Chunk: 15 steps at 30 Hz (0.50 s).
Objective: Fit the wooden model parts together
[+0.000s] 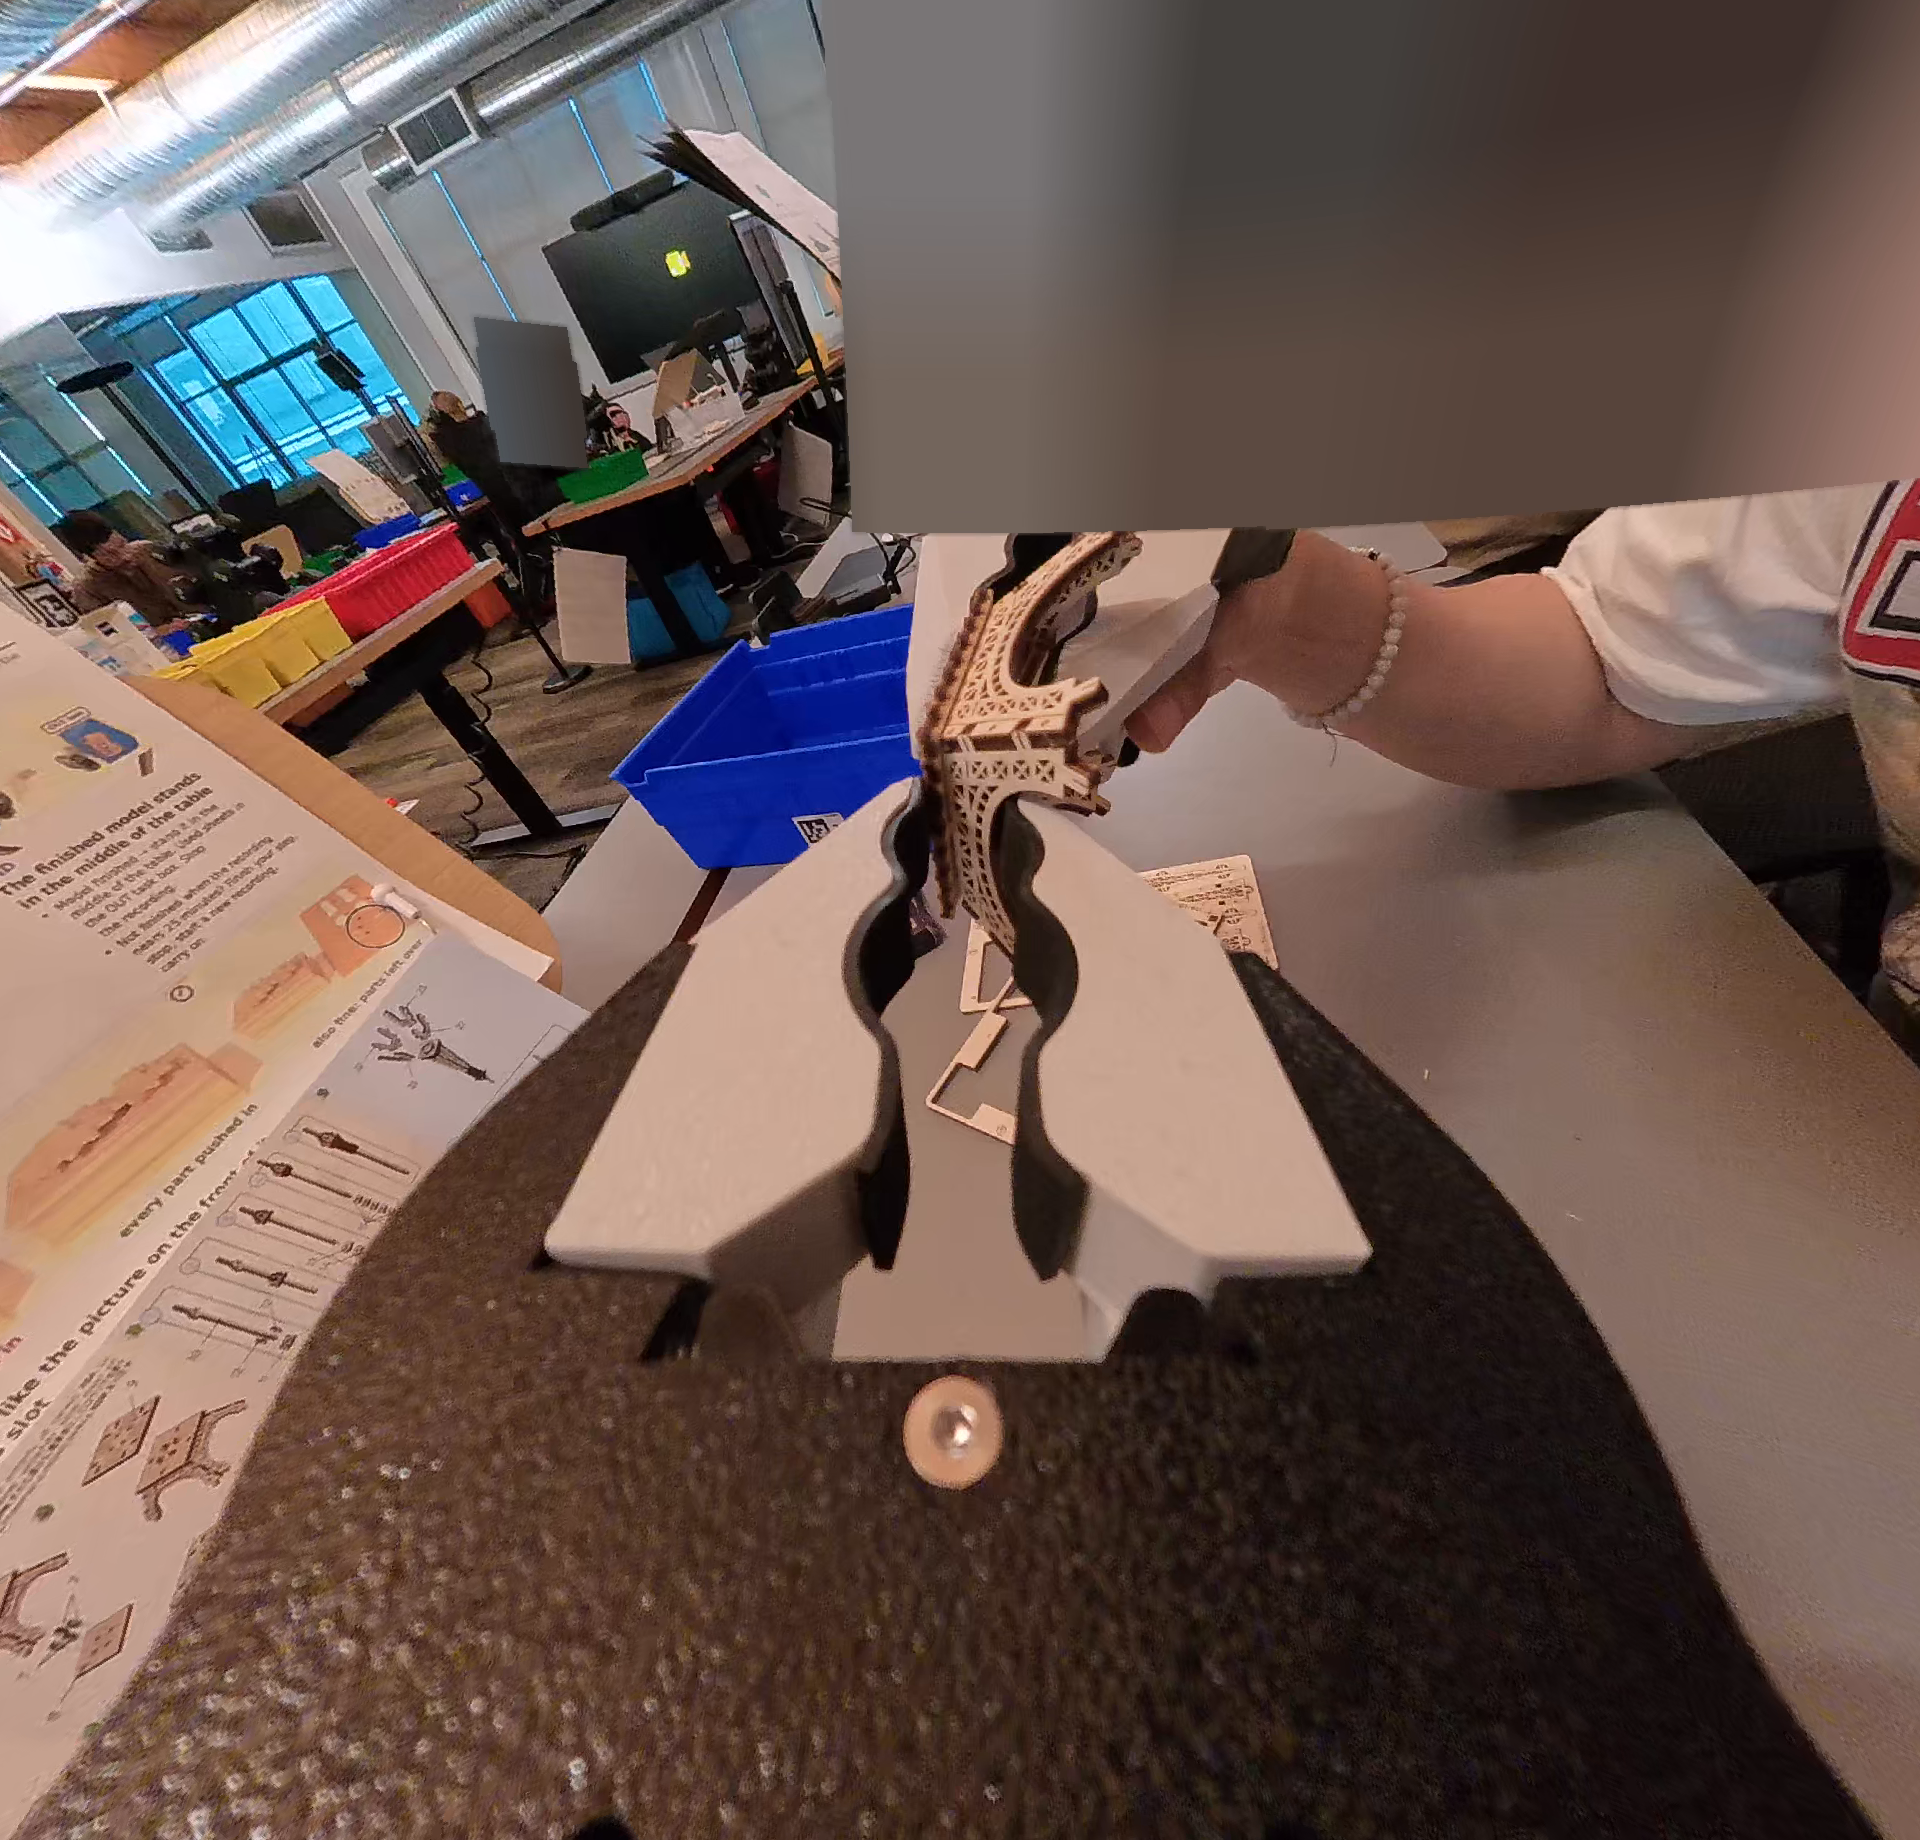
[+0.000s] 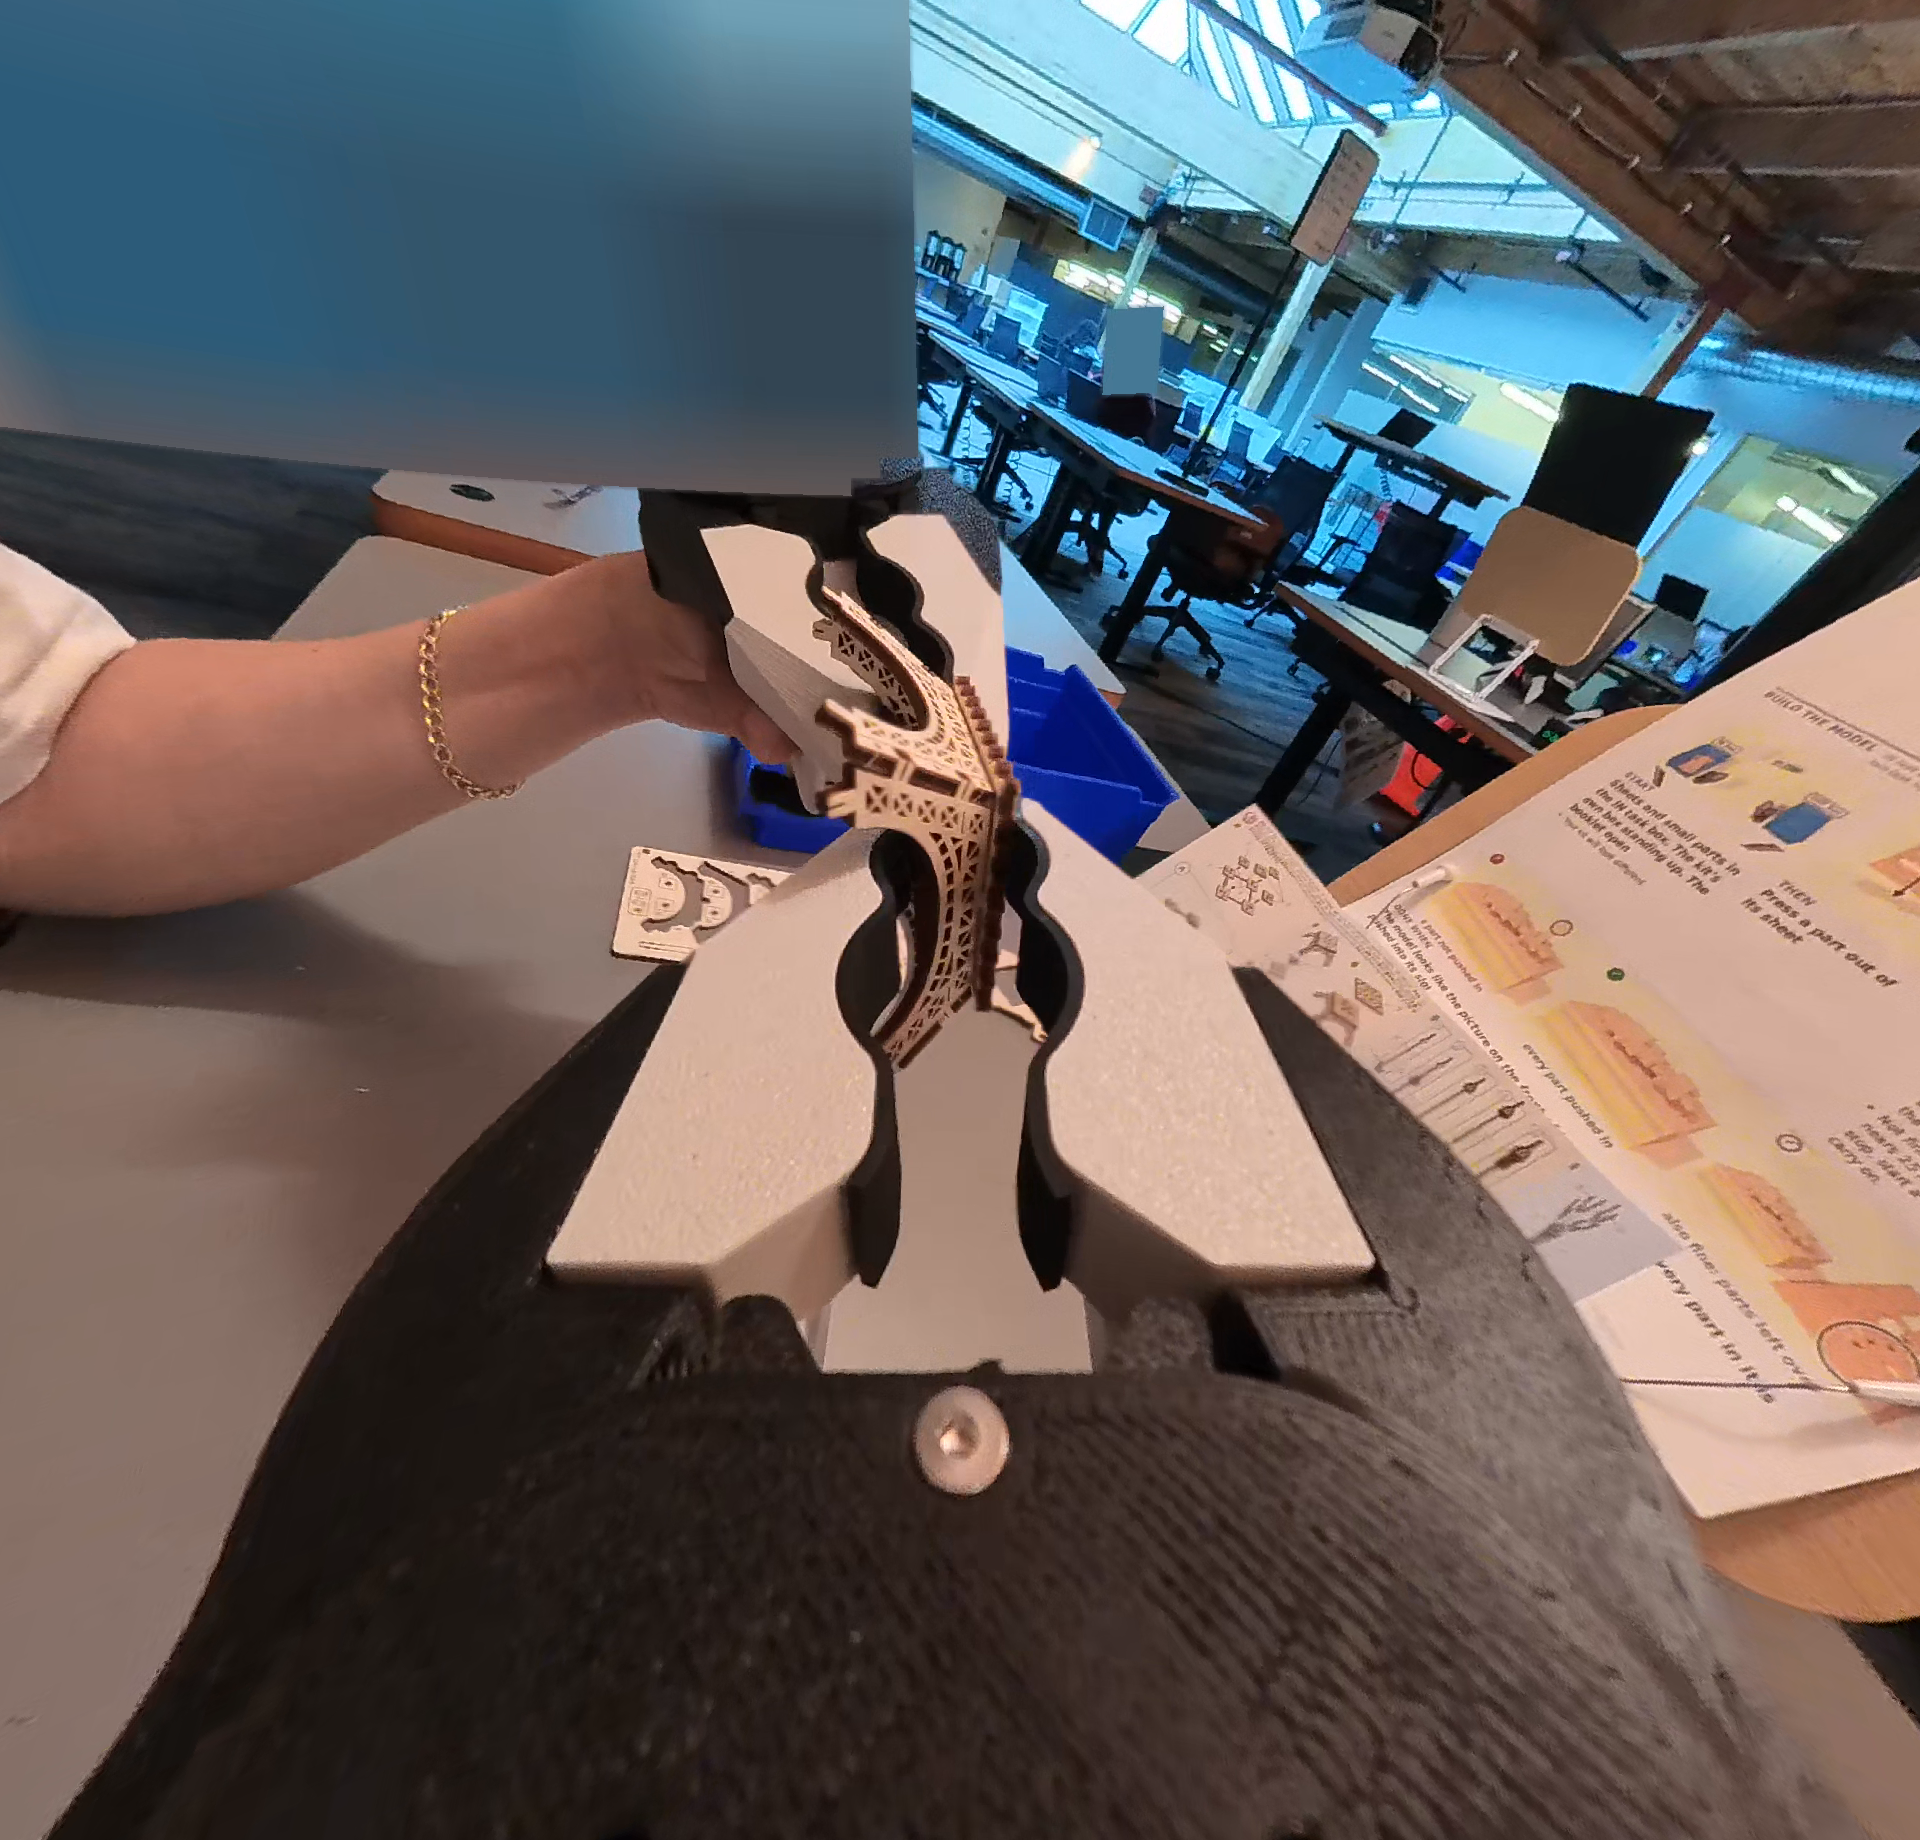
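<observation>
Left wrist view: left gripper (image 1: 961, 834) clamps lattice model (image 1: 1003, 751) above table (image 1: 1507, 1011); right gripper (image 2: 951, 871) grips opp. leg of same model.

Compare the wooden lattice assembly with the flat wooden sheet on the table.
The wooden lattice assembly is held in the air, clamped by both the left gripper and the right gripper; the flat wooden sheet lies on the grey table. The assembly is three-dimensional with curved arches; the sheet is flat, with cut-out outlines. Both are pale laser-cut wood.
</observation>
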{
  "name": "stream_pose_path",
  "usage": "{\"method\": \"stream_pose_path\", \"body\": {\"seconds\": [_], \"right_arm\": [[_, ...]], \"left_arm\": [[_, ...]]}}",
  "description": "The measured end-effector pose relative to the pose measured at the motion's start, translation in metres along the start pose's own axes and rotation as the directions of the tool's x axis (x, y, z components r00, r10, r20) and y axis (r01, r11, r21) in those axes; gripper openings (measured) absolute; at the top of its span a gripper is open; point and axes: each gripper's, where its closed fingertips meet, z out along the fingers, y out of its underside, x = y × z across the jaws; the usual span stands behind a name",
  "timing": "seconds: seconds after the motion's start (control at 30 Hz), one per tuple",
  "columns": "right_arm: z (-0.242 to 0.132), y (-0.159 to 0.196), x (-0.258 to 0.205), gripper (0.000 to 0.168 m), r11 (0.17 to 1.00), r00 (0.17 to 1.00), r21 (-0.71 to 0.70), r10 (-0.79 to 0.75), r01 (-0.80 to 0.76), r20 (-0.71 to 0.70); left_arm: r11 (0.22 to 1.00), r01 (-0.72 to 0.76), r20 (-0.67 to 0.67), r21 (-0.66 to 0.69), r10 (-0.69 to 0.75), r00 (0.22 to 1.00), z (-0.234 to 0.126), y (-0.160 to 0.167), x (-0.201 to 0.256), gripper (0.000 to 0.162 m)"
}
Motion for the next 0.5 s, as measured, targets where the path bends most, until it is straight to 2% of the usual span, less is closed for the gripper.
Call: {"method": "stream_pose_path", "body": {"seconds": [0.37,0.5], "right_arm": [[-0.0003,0.0075,-0.001,0.013,0.996,0.997,-0.048,0.074,-0.073,0.038],[0.001,0.004,-0.0012,0.013,0.996,0.995,-0.018,0.089,-0.088,0.039]], "left_arm": [[0.999,0.04,-0.02,-0.019,-0.041,0.999,0.002,0.006,0.0009,0.011],[0.998,0.06,-0.029,-0.005,-0.06,0.998,0.0004,0.0041,0.0009,0.011]]}}
